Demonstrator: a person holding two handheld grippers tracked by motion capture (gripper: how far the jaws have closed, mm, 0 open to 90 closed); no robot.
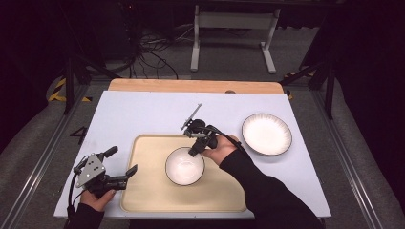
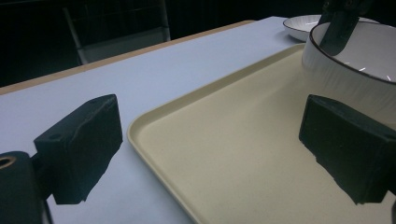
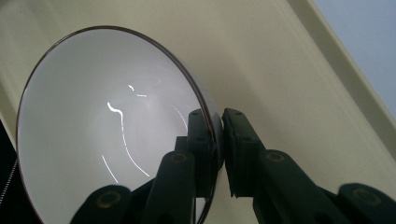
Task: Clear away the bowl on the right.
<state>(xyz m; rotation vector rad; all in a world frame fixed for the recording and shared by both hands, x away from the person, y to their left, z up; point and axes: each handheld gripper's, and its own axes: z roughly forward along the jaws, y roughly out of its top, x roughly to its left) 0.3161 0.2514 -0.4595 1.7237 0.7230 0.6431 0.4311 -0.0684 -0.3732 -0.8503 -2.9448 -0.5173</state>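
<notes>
A white bowl (image 1: 184, 166) with a dark rim is over the middle of the cream tray (image 1: 148, 191). My right gripper (image 1: 195, 150) is shut on the bowl's far right rim, one jaw inside and one outside. The right gripper view shows the bowl (image 3: 93, 130) pinched at its rim by my right gripper (image 3: 218, 140), with the tray (image 3: 289, 70) beneath. Whether the bowl rests on the tray I cannot tell. My left gripper (image 1: 122, 162) is open at the tray's left edge, holding nothing. The left gripper view shows the left gripper (image 2: 210, 140) spread over the tray corner (image 2: 224, 154), with the bowl (image 2: 355, 65) beyond.
A white plate (image 1: 266, 134) with a dark rim lies on the white table (image 1: 143, 114) to the right of the tray; the plate (image 2: 303, 21) is also behind the bowl in the left gripper view. A wooden strip (image 1: 191, 86) runs along the table's far edge.
</notes>
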